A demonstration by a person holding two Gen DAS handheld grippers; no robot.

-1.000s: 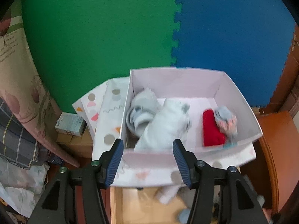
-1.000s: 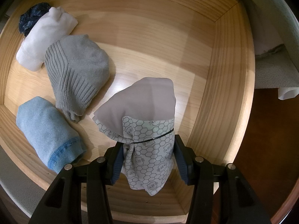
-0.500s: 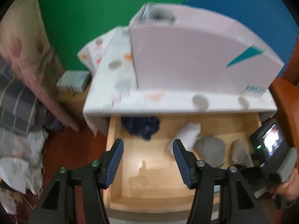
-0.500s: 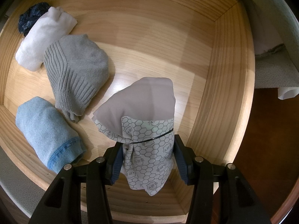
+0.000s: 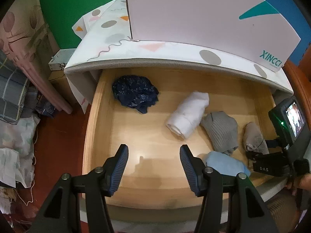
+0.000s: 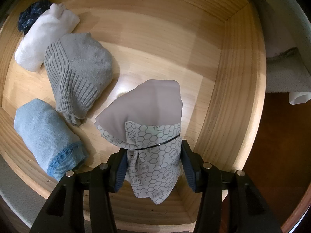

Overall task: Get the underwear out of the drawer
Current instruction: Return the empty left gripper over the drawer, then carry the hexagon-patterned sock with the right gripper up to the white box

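The wooden drawer (image 5: pixel 91 128) stands pulled out. My right gripper (image 6: pixel 153 155) points straight down into its right end and is shut on a grey underwear roll (image 6: pixel 147 104) with a hexagon-print band. The left wrist view shows the same roll (image 5: pixel 252 136) beside the right tool's small screen (image 5: pixel 289 122). My left gripper (image 5: pixel 154 151) hangs open over the bare drawer floor with nothing between its fingers. Beyond it lie a dark blue bundle (image 5: pixel 134 94), a white roll (image 5: pixel 186 114), a grey ribbed piece (image 5: pixel 221 130) and a light blue roll (image 5: pixel 223 164).
A white box with a teal logo (image 5: pixel 204 15) sits on the patterned cloth-covered top (image 5: pixel 155 52) over the drawer. Bedding and bags (image 5: pixel 15 89) crowd the floor at the left, beside a small carton (image 5: pixel 60 58). A hand (image 5: pixel 299 182) holds the right tool.
My left gripper has dropped from above the white box to the open drawer, still open. The right gripper has kept still, shut on the grey roll.
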